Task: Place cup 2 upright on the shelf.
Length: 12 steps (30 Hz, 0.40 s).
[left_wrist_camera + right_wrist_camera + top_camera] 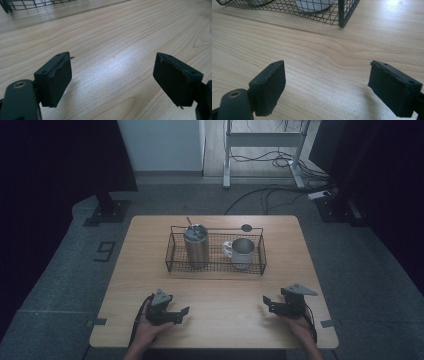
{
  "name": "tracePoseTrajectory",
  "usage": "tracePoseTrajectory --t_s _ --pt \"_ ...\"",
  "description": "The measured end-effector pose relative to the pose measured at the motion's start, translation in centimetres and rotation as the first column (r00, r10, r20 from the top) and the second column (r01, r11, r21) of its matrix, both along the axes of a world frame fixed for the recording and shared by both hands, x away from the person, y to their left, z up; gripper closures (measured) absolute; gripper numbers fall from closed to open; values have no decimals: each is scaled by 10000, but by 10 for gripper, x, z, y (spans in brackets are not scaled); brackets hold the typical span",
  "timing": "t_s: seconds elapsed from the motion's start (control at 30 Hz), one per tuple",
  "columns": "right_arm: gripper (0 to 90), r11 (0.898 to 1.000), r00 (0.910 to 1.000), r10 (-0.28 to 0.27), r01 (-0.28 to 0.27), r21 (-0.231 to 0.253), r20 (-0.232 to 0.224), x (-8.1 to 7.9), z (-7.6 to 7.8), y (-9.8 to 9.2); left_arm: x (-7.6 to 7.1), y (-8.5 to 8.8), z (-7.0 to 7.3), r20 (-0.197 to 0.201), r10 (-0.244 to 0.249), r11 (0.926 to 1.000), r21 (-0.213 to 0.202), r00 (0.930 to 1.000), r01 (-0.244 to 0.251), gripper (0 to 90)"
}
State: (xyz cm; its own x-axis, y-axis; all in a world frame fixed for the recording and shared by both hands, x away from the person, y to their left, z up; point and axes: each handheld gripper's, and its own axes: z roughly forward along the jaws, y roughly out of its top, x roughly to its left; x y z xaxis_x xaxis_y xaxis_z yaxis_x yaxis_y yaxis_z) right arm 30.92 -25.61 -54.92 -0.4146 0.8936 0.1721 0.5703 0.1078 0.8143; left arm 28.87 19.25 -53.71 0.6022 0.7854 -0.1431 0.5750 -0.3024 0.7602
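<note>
Both claws are released and empty, low over the bench (220, 295): left claw (179, 316) at lower left, right claw (269, 304) at lower right. The steel tumbler (196, 247) and white mug (242, 252) stand in the wire basket (215, 269) at centre, well apart from them. A careless reach could likely snag the mesh wall and tip either cup.

On the table (150, 270) the wire basket (216, 265) stands toward the far side – in it a steel tumbler (196, 245) at left, a mug (242, 252) at right – and near the front edge rest the left gripper (175, 316) and the right gripper (270, 304), well apart.
</note>
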Motion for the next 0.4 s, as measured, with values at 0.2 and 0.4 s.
tracePoseTrajectory --t_s 0.2,0.4 --pt "138 10000 10000 -44 44 -15 -30 0 -1 0 0 0 0 4 1 10000 10 10000 -1 159" --pt "137 10000 10000 21 -21 15 2 -1 0 0 0 0 0 -3 -20 10000 25 10000 20 159"
